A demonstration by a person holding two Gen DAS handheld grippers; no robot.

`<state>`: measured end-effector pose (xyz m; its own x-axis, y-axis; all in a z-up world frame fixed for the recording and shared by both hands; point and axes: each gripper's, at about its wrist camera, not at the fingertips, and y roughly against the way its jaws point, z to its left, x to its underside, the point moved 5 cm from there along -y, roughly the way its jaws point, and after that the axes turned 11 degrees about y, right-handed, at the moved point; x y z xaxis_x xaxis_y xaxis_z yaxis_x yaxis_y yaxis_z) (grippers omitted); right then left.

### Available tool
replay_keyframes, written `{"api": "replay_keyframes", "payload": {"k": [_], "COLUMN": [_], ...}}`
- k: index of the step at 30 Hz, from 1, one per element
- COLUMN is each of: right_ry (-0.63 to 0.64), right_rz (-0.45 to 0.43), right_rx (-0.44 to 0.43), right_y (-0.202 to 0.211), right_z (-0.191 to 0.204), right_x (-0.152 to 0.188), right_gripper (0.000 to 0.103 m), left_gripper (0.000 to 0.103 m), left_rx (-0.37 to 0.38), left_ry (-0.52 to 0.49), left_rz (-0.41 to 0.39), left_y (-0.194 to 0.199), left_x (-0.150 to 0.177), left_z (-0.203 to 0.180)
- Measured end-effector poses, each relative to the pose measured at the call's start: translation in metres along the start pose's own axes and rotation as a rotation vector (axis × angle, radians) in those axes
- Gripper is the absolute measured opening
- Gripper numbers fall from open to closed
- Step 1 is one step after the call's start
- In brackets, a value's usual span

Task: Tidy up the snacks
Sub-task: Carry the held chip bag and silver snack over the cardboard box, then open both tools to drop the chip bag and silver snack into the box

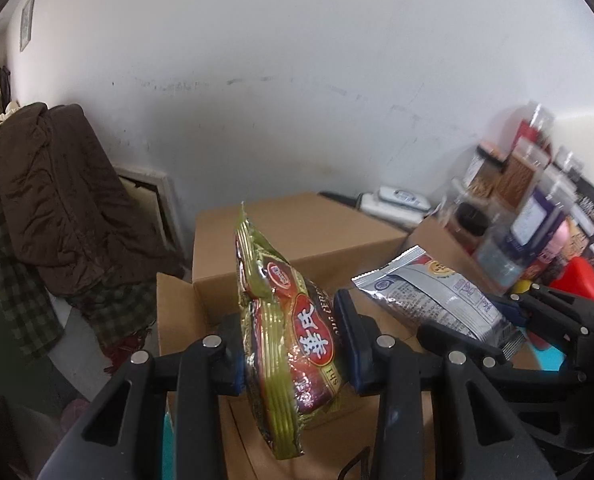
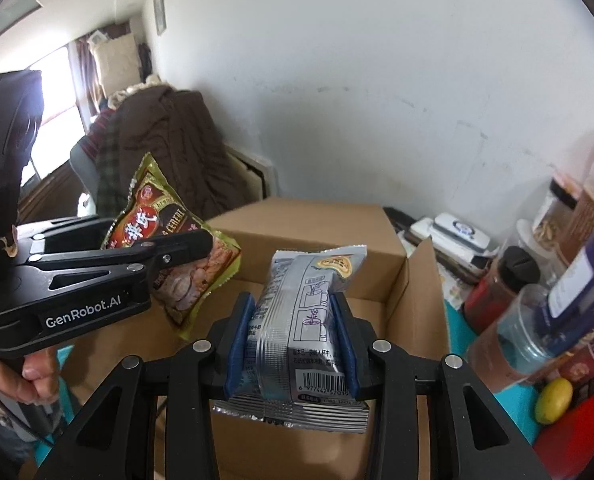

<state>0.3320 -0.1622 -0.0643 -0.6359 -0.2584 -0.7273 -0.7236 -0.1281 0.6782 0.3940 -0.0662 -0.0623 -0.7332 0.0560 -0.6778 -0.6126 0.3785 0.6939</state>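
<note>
Both tongs hover over the open cardboard box (image 2: 397, 304), which lies directly below and ahead. The left tongs (image 1: 293, 344) clamp a green-gold cereal packet (image 1: 285, 332); the right tongs (image 2: 291, 340) clamp a silver sachet (image 2: 297, 332), each packet's long axis running forward along the fingers.

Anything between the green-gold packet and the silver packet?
Only the left hand-held gripper's right finger, beside the green-gold packet; then bare cardboard box to the silver packet. Left wrist view.

The green-and-red snack packet (image 1: 289, 344) was glossy, crinkled foil, and the silver packet (image 2: 297, 344) was shiny metallic film with ribbed seams. The gripper fingers (image 2: 397, 392) looked like matt black plastic with blue rubbery pads (image 2: 347, 344). The cardboard box (image 2: 313, 224) was plain, matt brown. A brown quilted coat (image 1: 61, 200) had a soft sheen.
</note>
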Motion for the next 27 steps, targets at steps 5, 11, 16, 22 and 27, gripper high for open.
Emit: {"api": "replay_keyframes", "payload": {"k": [5,11,16,22,27], "right_ry": [-0.004,-0.018,-0.013,0.012,0.004], "right_rz": [0.068,0.117,0.143,0.152,0.137], "right_rx": [-0.017,-0.019,-0.003,0.035,0.05], "right_y": [-0.024,-0.035,-0.038,-0.03,-0.014], "right_z": [-0.005,-0.006,-0.009,-0.009,-0.011], "right_x": [0.01,0.019,0.018,0.017,0.014], "right_gripper": [0.039,0.039,0.039,0.054,0.054], "left_gripper": [0.036,0.036,0.037,0.072,0.072], "left_rx": [-0.024,-0.05,-0.094,-0.17,-0.161], "left_ry": [-0.005,-0.019,-0.02,-0.046,-0.044], "left_rz": [0.087,0.152,0.171,0.122,0.091], "left_y": [-0.026,-0.039,-0.043,-0.033,-0.014], "left_x": [0.007,0.015,0.015,0.01,0.004], "left_z": [0.001,0.003,0.005,0.005,-0.001]}}
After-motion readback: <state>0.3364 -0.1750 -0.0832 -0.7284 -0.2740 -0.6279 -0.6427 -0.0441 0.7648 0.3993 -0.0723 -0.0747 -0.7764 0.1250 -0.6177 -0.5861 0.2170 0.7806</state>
